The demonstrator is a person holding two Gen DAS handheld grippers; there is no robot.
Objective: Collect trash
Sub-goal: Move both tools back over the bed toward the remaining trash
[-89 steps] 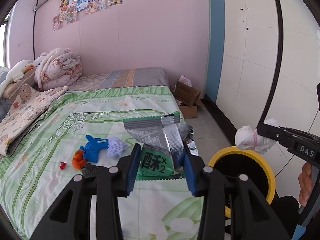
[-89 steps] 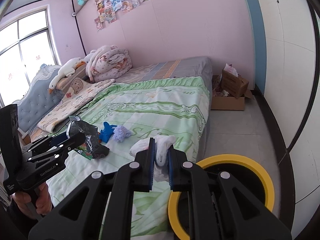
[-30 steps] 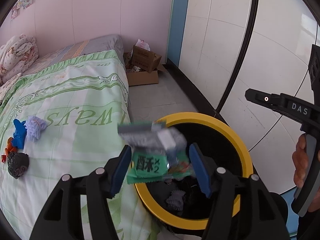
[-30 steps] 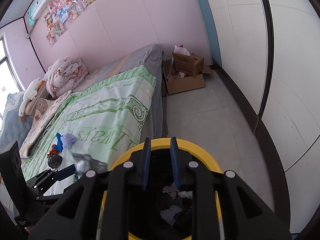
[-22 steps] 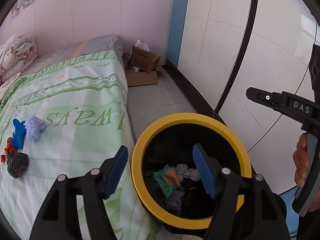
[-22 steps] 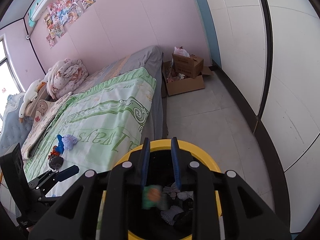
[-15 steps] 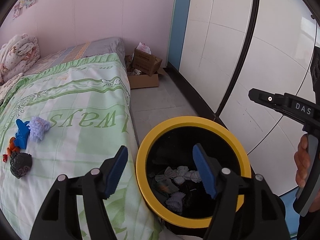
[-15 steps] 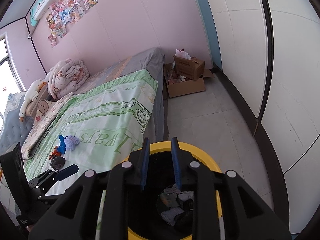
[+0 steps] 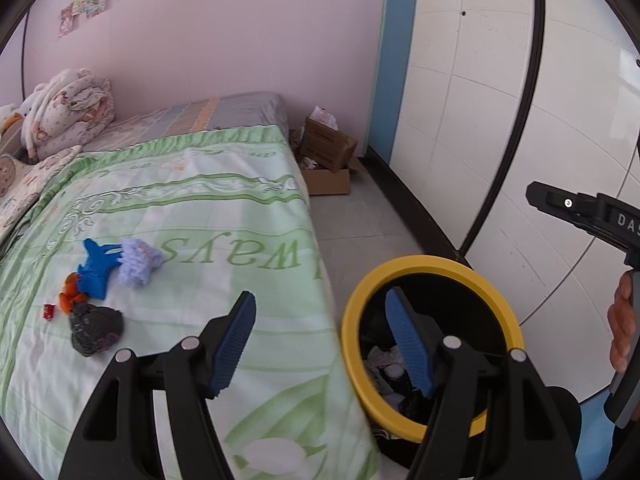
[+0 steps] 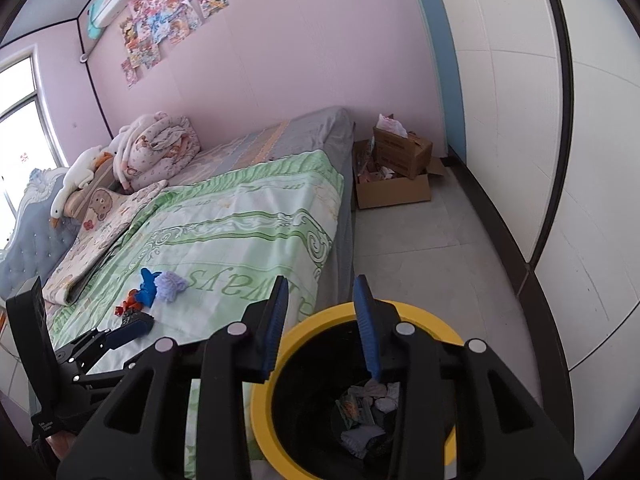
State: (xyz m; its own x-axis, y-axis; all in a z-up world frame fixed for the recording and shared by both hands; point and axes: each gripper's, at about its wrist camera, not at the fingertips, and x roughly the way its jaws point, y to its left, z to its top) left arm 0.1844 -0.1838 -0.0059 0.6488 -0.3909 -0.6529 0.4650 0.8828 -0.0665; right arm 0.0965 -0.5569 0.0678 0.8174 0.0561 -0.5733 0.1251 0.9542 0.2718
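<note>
Sitting on the floor against the foot corner of the bed [image 9: 224, 216] is a round bin with a yellow rim [image 9: 432, 266], and it is holding crumpled pale tissues [image 10: 378, 394] and a green snack wrapper [image 10: 352, 410] lying at its dark bottom. The wrapper is lying flat among the tissues; which way its long side is running I cannot tell. Beyond the bed, against the pink wall, an open cardboard box [image 10: 400, 184] is standing with another box and some paper sticking out of it.

The left tool [image 9: 320, 344] is hovering with its blue pads spread wide and nothing between them, one pad over the green bedcover and the other over the mouth of the bin. The right tool [image 10: 322, 324] is also standing apart and gripping nothing, poised above the near-left part of the rim, with the wrapper and tissues lying below and just right of its tips.

More trash is lying on the bedcover, well to the left of both tools: a dark crumpled wad [image 9: 96, 330], a blue piece [image 9: 96, 268], a lilac knitted bundle [image 9: 138, 262], an orange scrap [image 9: 68, 296] and a tiny red bit [image 9: 49, 311], all clustered close together.
</note>
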